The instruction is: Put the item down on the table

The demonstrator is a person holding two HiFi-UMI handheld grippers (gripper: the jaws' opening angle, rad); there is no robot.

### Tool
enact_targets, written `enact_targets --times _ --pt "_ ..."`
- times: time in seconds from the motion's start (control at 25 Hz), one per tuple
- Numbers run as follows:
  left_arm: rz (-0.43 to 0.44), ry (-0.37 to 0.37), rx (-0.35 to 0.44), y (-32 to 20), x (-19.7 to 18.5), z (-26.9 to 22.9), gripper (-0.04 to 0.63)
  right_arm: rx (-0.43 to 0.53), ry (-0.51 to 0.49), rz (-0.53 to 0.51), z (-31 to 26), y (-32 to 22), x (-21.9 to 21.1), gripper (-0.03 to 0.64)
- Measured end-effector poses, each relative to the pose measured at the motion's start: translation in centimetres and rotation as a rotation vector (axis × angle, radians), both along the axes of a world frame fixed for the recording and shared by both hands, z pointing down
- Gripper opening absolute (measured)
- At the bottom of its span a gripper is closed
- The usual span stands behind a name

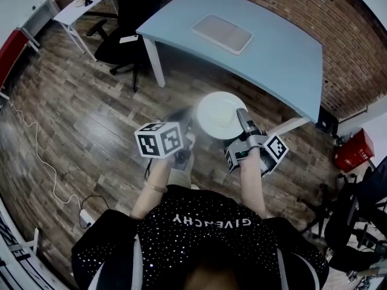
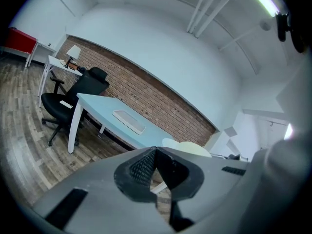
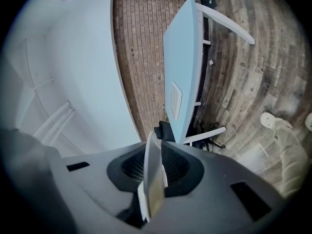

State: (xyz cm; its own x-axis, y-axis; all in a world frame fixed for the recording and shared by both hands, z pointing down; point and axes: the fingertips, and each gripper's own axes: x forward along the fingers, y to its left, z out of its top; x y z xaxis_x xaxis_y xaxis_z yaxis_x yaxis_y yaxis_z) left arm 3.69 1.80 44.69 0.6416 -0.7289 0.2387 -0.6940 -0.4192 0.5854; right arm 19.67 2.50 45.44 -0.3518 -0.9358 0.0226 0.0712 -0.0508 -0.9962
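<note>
A white round plate (image 1: 219, 115) hangs in the air above the wooden floor, in front of the person and short of the table. My right gripper (image 1: 241, 117) is shut on the plate's right rim. In the right gripper view the plate (image 3: 153, 179) shows edge-on, pinched between the two jaws of that gripper (image 3: 155, 152). My left gripper (image 1: 183, 121) is blurred, just left of the plate. In the left gripper view the jaws of this gripper (image 2: 156, 152) meet with nothing between them, and the plate (image 2: 189, 148) peeks over them. The light blue table (image 1: 266, 47) stands ahead.
A flat grey tray (image 1: 222, 33) lies on the table top. A black office chair (image 1: 124, 38) stands at the table's left end, with a white desk (image 1: 78, 8) behind it. A brick wall (image 1: 326, 17) runs behind the table. A cable (image 1: 42, 162) trails over the floor at left.
</note>
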Motion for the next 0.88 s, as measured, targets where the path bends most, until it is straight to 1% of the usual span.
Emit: enact_targets --times 0.12,0.28,0.44,0.64,0.88 --pt "0.011 0.008 -0.01 -4.1 0.6 -0.1 0.011 -0.002 -0.017 0.019 -0.4 -3.9 0.8 0.063" --pt "0.016 0.012 -0.009 -9.9 0.8 -0.5 0.009 -0.008 0.002 0.033 -0.6 -9.6 1.4 0.063" --pt "0.025 0.011 -0.023 -15.9 0.2 -1.0 0.011 -0.016 0.004 0.03 -1.3 -15.3 0.7 0.063" --pt "0.046 0.007 -0.015 -23.1 -0.1 -2.4 0.009 -0.011 0.007 0.038 -2.7 -22.3 0.0 0.063" --pt "0.07 0.004 -0.009 -29.6 -0.3 -3.0 0.009 -0.014 0.003 0.056 -3.0 -28.3 -0.1 0.063"
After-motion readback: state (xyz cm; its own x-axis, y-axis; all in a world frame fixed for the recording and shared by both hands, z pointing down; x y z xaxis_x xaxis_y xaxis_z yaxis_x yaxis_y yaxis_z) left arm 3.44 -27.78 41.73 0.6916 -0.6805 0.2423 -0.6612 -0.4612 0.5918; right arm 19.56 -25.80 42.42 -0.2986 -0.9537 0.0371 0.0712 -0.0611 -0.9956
